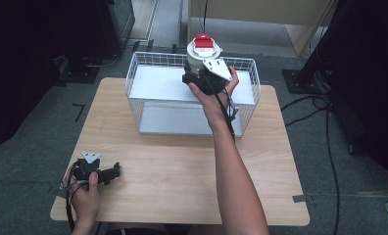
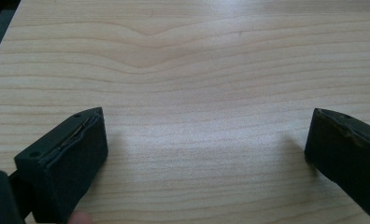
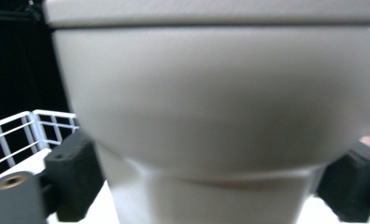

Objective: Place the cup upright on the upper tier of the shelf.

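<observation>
A white cup-like container [image 1: 200,56] with a red lid [image 1: 203,41] is held up above the white wire basket [image 1: 143,63]. My right gripper [image 1: 198,73] is shut on its lower part. In the right gripper view the container's pale body [image 3: 211,102] looms close, with a black jaw pressed to each side of its narrow base. My left gripper [image 1: 114,171] rests on the wooden table [image 1: 172,166] near the front left corner. In the left gripper view its two pads [image 2: 75,158] stand wide apart over bare wood, so it is open and holds nothing.
The wire basket stands at the far middle of the table, with a white floor [image 1: 182,120] inside. Cables [image 1: 324,107] and dark stands lie on the grey floor to the right. A wooden panel [image 1: 260,10] stands behind the basket.
</observation>
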